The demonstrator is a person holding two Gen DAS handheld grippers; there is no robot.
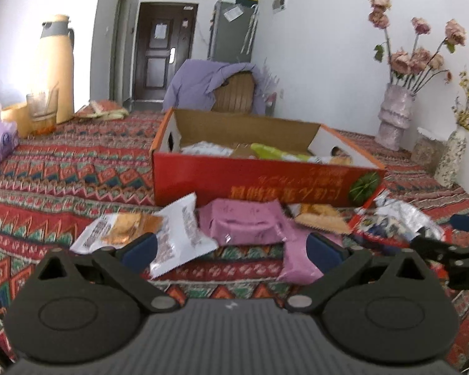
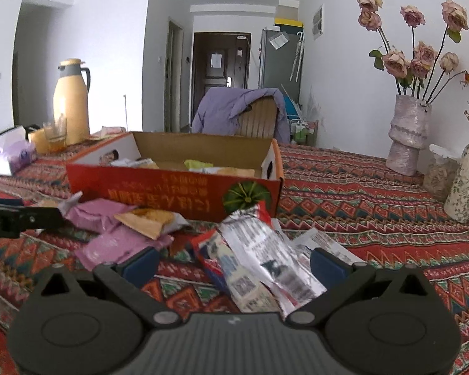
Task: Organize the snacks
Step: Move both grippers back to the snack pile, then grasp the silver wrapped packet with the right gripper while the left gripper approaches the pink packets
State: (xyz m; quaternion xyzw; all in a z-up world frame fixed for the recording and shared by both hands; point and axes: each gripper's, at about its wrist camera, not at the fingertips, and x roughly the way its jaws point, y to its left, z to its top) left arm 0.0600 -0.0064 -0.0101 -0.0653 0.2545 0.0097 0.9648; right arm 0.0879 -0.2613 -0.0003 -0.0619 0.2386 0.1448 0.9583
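Observation:
A red cardboard box (image 1: pixel 265 184) (image 2: pixel 172 187) sits open on the patterned tablecloth with several snack packets inside. Loose packets lie in front of it: a white-and-orange one (image 1: pixel 178 234), pink ones (image 1: pixel 247 222) (image 2: pixel 100 215), a cracker packet (image 1: pixel 322 218) (image 2: pixel 150 218) and silver-and-red ones (image 2: pixel 265 259) (image 1: pixel 400 218). My left gripper (image 1: pixel 231 250) is open, low over the white and pink packets. My right gripper (image 2: pixel 234 262) is open with the silver packets between its fingers, which do not press on them. Each gripper shows at the edge of the other's view.
A yellow thermos (image 1: pixel 54 68) (image 2: pixel 72 100), a glass (image 1: pixel 42 109) and a tissue pack (image 1: pixel 0 140) stand at the far left. Vases with dried flowers (image 1: pixel 394 118) (image 2: pixel 406 137) stand by the right wall. A chair draped in purple cloth (image 2: pixel 244 112) is behind the table.

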